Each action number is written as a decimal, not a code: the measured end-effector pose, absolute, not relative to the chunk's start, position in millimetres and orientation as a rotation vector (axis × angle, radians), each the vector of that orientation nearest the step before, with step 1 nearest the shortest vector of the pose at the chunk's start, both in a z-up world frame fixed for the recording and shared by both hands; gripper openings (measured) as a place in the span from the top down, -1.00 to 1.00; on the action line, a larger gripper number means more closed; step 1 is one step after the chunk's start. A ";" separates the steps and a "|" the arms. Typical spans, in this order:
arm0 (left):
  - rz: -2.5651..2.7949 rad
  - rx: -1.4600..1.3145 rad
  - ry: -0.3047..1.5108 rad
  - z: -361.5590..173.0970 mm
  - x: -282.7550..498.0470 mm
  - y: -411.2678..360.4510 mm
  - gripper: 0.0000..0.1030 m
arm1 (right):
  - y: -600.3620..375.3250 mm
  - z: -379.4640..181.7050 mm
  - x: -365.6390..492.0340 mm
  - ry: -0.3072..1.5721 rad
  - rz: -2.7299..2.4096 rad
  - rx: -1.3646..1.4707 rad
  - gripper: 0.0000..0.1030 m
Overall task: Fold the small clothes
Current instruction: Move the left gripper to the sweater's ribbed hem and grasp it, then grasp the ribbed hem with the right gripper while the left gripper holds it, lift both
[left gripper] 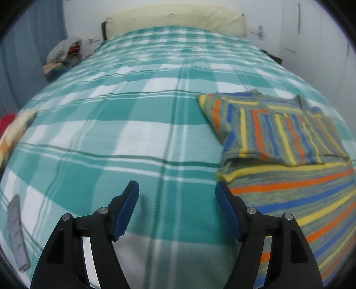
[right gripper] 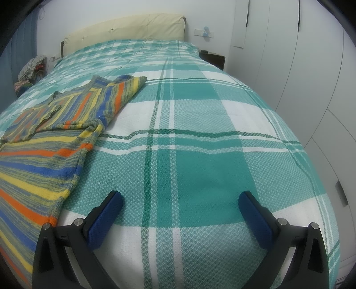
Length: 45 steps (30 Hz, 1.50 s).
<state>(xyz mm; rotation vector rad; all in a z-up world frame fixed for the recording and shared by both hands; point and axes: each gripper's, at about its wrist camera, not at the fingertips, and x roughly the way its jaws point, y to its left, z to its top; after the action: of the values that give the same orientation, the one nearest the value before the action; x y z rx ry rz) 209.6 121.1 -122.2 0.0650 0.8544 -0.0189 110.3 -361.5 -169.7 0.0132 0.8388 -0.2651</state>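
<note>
A striped knit sweater (left gripper: 289, 169) in grey, orange, blue and yellow lies on the green-and-white plaid bedspread (left gripper: 133, 124). Its sleeves are folded in over the chest. In the left wrist view it lies at the right; my left gripper (left gripper: 177, 187) is open and empty, its right finger at the sweater's left edge. In the right wrist view the sweater (right gripper: 44, 142) lies at the left; my right gripper (right gripper: 180, 196) is open and empty over bare bedspread (right gripper: 200, 142), to the right of the sweater's hem.
A cream headboard (left gripper: 175, 20) stands at the far end. A pile of clothes (left gripper: 64, 55) sits beside the bed at far left. More fabric (left gripper: 13, 131) and a grey strip (left gripper: 16, 233) lie at the left edge. White wardrobe doors (right gripper: 311, 66) and a dark nightstand (right gripper: 213, 58) stand right.
</note>
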 end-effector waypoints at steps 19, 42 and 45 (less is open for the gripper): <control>-0.041 0.035 0.938 -106.4 140.2 148.6 -0.61 | -362.5 -157.1 105.9 0.855 -0.240 0.036 -0.92; -0.342 0.049 1.209 -154.7 17.4 94.4 0.03 | -288.8 -185.2 -33.4 1.321 0.306 0.345 -0.09; -0.356 -0.003 1.244 -158.6 20.9 94.1 0.89 | -287.3 -188.0 -36.2 1.340 0.319 0.360 0.86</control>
<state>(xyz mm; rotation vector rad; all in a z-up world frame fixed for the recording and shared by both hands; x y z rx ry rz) 20.9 94.1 -158.6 -0.0027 1.2444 -0.3565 -36.2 -287.3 -188.0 0.3597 1.3397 0.3192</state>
